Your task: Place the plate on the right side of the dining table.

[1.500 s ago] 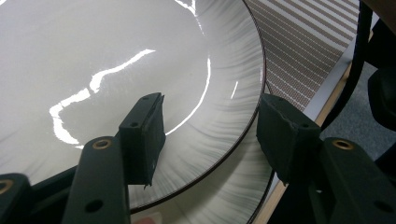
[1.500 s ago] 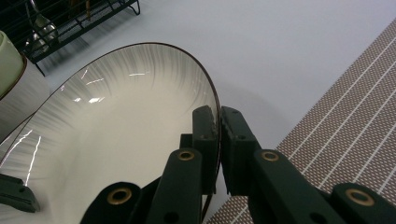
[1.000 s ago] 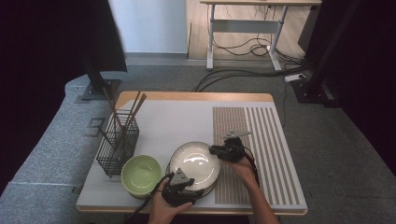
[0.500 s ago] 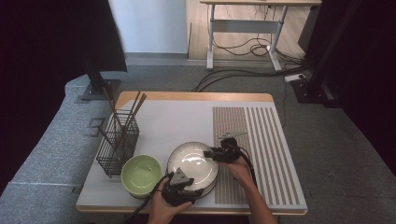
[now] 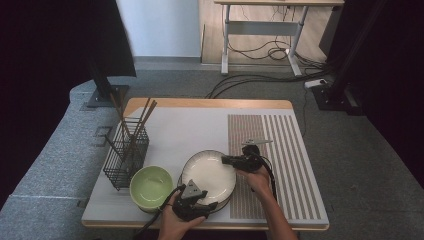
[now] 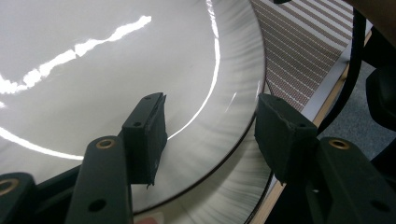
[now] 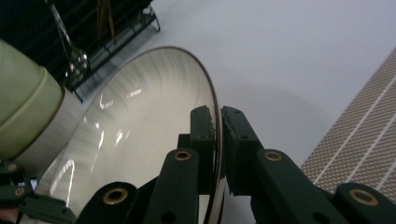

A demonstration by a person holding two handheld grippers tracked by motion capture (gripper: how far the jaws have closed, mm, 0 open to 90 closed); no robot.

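Observation:
A white plate (image 5: 207, 175) with a dark rim lies on a second plate (image 6: 233, 203) at the table's front middle. My right gripper (image 5: 226, 160) comes in from the right. Its jaws have just been closing, and in the right gripper view its pads (image 7: 203, 135) now pinch the plate's (image 7: 140, 140) thin edge, so the right gripper (image 7: 218, 114) is shut on it. My left gripper (image 5: 199, 196) is at the plate's near edge. It (image 6: 210, 112) stands open astride the top plate's (image 6: 93, 70) rim, one pad over the plate, the other outside it.
A green bowl (image 5: 151, 187) sits just left of the plates. Behind the bowl stands a black wire basket (image 5: 125, 155) holding chopsticks. A brown striped mat (image 5: 285, 150) covers the table's right part. The table's wooden front edge (image 5: 300, 226) is close to both hands.
My right gripper has shifted a little left onto the plate's right rim and its jaws have closed on it. The left gripper has stayed where it was.

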